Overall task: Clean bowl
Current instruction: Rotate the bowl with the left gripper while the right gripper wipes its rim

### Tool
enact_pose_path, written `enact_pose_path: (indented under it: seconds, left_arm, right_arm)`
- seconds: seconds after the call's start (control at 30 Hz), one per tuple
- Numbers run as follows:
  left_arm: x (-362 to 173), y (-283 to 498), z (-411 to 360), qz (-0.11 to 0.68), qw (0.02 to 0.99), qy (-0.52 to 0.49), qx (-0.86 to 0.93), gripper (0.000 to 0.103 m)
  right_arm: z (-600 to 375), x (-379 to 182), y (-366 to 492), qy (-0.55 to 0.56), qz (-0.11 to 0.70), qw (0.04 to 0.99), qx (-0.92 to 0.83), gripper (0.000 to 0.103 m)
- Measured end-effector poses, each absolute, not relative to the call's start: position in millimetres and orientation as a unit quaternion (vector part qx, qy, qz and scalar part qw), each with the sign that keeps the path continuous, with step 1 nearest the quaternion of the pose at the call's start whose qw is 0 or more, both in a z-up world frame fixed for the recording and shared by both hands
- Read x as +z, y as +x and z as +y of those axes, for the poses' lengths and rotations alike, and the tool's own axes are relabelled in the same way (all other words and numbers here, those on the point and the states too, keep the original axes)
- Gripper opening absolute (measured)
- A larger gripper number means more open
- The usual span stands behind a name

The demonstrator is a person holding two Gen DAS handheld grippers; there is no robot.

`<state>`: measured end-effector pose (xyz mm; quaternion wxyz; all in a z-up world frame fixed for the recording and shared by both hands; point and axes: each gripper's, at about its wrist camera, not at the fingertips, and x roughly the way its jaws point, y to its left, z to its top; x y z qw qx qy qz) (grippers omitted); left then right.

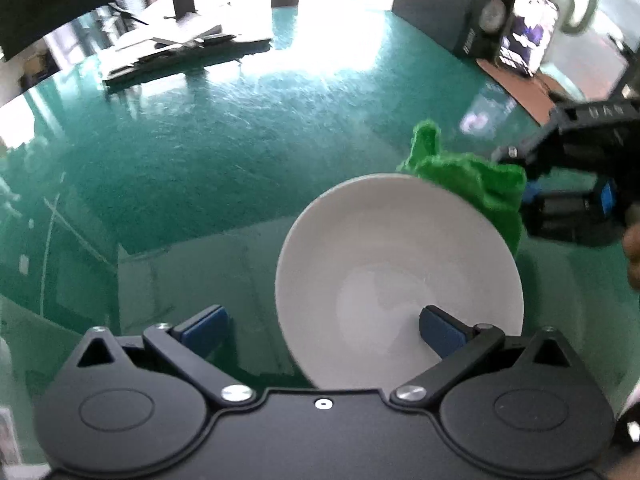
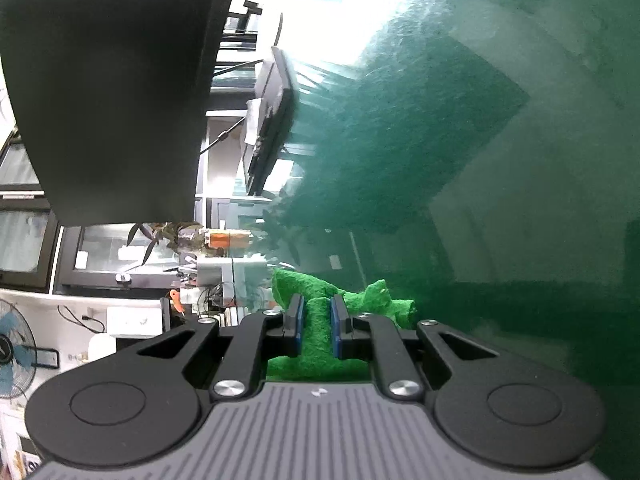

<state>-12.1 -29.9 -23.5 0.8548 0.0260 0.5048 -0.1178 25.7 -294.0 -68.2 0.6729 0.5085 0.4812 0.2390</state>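
A white bowl [image 1: 396, 276] sits on the green table, tilted, low and right of centre in the left wrist view. My left gripper [image 1: 322, 330] is open; its right finger [image 1: 442, 334] is inside the bowl near the rim and its left finger [image 1: 204, 330] is outside, so the jaws straddle the near rim. A green cloth [image 1: 468, 180] hangs just behind the bowl's far right rim, held by my right gripper [image 1: 532, 168]. In the right wrist view my right gripper [image 2: 317, 324] is shut on the green cloth [image 2: 320, 332]. The bowl is not in that view.
The glossy green table [image 1: 224, 148] spreads to the left and back. A black box [image 1: 496, 16] and cardboard [image 1: 520, 88] stand at the back right. Flat papers or boards [image 1: 168, 52] lie at the back left. Shelves and a fan [image 2: 12, 356] show beyond the table.
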Motion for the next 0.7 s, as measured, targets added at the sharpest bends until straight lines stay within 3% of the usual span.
enact_pose_path:
  seconds: [0.7]
  left_arm:
    - [-16,0,-43,0.58,0.813,-0.011,-0.047,0.101]
  right_arm:
    - [-300,-80,43,0.508,0.478,0.636,0.33,0.015]
